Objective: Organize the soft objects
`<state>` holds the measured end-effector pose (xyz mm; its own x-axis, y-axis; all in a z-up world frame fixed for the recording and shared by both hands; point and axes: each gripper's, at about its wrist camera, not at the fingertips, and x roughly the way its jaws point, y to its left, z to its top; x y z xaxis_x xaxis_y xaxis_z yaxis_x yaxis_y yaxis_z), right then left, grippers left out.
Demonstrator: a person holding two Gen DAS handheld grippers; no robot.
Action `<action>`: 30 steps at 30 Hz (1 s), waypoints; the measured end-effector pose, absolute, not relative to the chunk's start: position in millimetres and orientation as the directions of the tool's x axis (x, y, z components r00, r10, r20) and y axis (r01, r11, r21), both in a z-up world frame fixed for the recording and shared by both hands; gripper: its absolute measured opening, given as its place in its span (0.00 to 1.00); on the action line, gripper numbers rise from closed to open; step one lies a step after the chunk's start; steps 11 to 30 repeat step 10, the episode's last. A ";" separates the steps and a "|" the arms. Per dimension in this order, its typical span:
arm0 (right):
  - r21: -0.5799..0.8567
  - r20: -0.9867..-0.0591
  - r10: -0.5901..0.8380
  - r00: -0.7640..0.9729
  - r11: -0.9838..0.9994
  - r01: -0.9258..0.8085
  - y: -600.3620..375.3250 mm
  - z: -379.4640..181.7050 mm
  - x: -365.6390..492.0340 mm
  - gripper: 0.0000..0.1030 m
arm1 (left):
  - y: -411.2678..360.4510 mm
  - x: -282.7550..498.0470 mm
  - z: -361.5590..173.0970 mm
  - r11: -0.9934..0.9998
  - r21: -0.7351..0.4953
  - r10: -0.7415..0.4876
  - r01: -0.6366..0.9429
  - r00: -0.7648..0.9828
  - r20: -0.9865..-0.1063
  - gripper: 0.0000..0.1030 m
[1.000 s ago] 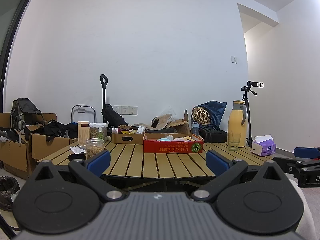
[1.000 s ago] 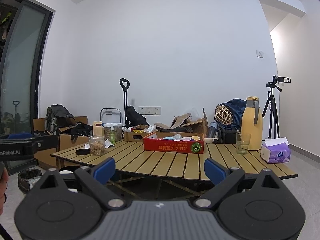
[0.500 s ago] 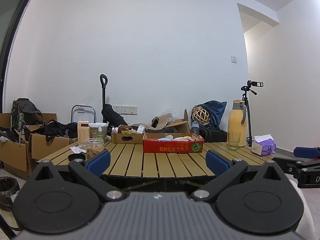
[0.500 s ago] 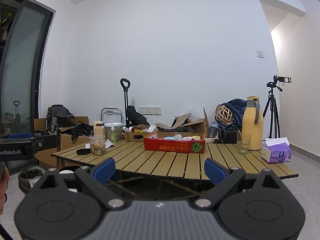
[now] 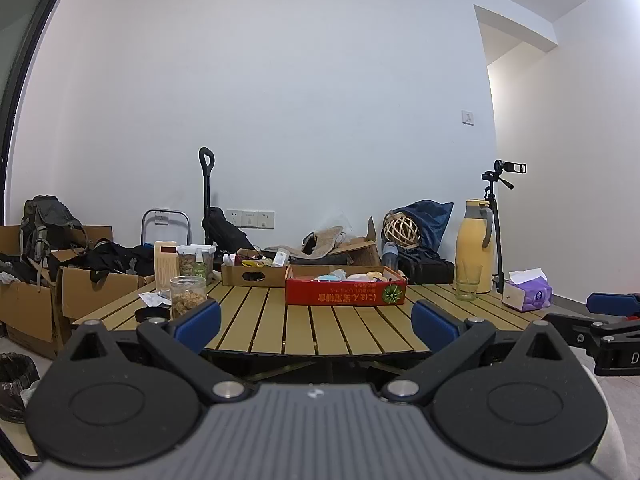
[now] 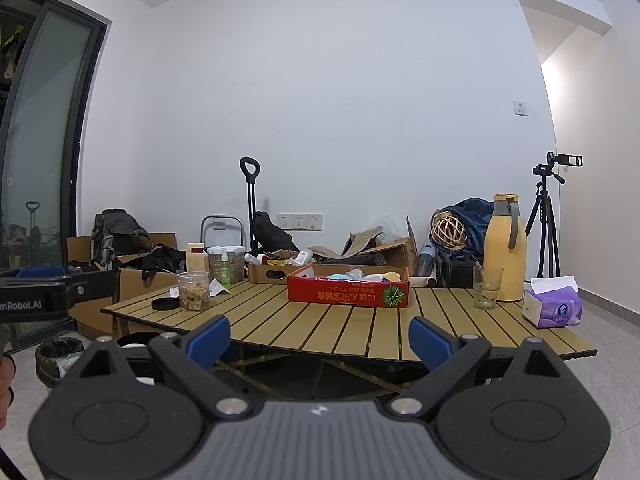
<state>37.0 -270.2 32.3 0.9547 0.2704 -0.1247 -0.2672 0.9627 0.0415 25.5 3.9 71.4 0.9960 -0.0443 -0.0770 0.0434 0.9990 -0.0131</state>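
Note:
A red cardboard box (image 5: 346,295) holding several soft pastel objects (image 5: 352,276) stands at the middle of the slatted wooden table (image 5: 312,324); it also shows in the right wrist view (image 6: 348,294). My left gripper (image 5: 316,326) is open and empty, held before the table's near edge. My right gripper (image 6: 319,340) is open and empty, also short of the near edge. Each gripper shows at the side of the other's view.
On the table stand a glass jar of snacks (image 5: 187,295) with a black lid (image 5: 152,314) beside it, a small cardboard box (image 5: 254,274), a drinking glass (image 6: 486,287), a yellow jug (image 6: 505,254) and a purple tissue pack (image 6: 552,307). Cardboard boxes, bags and a tripod (image 6: 546,216) surround it.

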 end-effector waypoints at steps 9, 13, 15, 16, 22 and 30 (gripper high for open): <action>0.040 -0.109 0.265 0.958 0.964 -0.263 -273.0 32.9 40.8 0.93 | 5.8 30.3 71.3 0.999 -0.018 -0.035 0.034 0.997 -0.067 1.00; 0.040 -0.110 0.266 0.958 0.964 -0.264 -273.0 32.8 42.1 0.93 | 5.7 31.7 71.3 0.999 -0.014 -0.034 0.033 0.997 -0.066 1.00; 0.040 -0.110 0.266 0.958 0.964 -0.264 -273.0 32.8 42.1 0.93 | 5.7 31.7 71.3 0.999 -0.014 -0.034 0.033 0.997 -0.066 1.00; 0.040 -0.110 0.266 0.958 0.964 -0.264 -273.0 32.8 42.1 0.93 | 5.7 31.7 71.3 0.999 -0.014 -0.034 0.033 0.997 -0.066 1.00; 0.040 -0.110 0.266 0.958 0.964 -0.264 -273.0 32.8 42.1 0.93 | 5.7 31.7 71.3 0.999 -0.014 -0.034 0.033 0.997 -0.066 1.00; 0.040 -0.110 0.266 0.958 0.964 -0.264 -273.0 32.8 42.1 0.93 | 5.7 31.7 71.3 0.999 -0.014 -0.034 0.033 0.997 -0.066 1.00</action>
